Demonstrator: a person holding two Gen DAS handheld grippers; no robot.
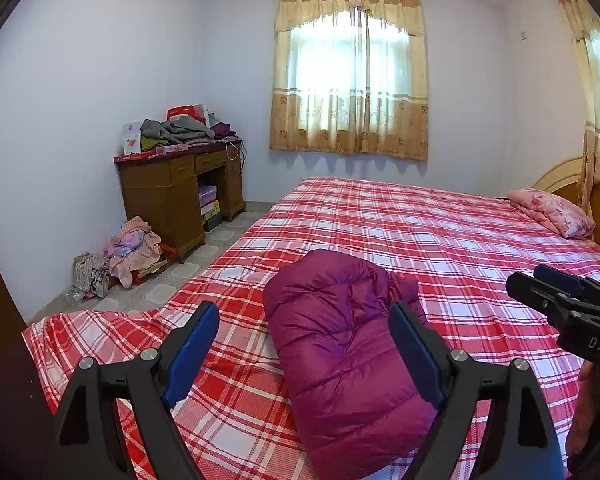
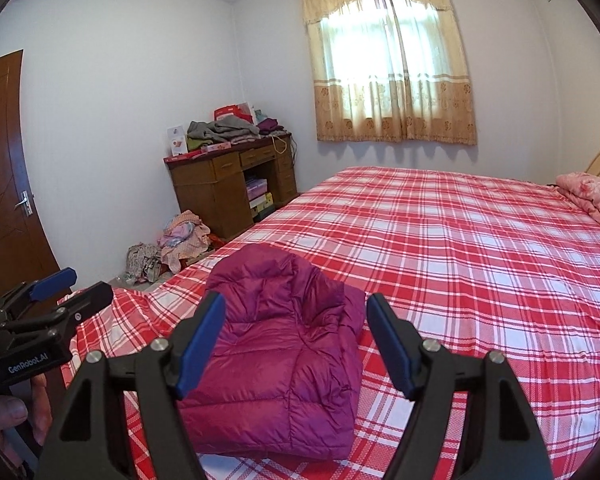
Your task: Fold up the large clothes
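Note:
A magenta puffer jacket point(image 1: 340, 360) point(image 2: 276, 360) lies folded into a thick bundle on the red plaid bed point(image 1: 440, 240) point(image 2: 480, 260), close to its near edge. My left gripper point(image 1: 303, 310) hovers above and short of the bundle. It is open, its blue pads point(image 1: 192, 344) wide apart and empty. My right gripper point(image 2: 296, 300) hangs beside it at much the same height, also open and holding nothing. Each gripper shows at the edge of the other's view: the right gripper point(image 1: 530, 278) at the right, the left gripper point(image 2: 88, 282) at the left. Neither touches the jacket.
A pink flowered pillow point(image 1: 552, 212) point(image 2: 592, 194) lies by the headboard. A wooden desk point(image 1: 172, 196) point(image 2: 228, 188) piled with clothes stands against the far wall, with a heap of clothes point(image 1: 132, 248) point(image 2: 180, 236) on the floor beside it. A brown door point(image 2: 4, 184) is at the left. A hand point(image 2: 8, 412) grips the left tool.

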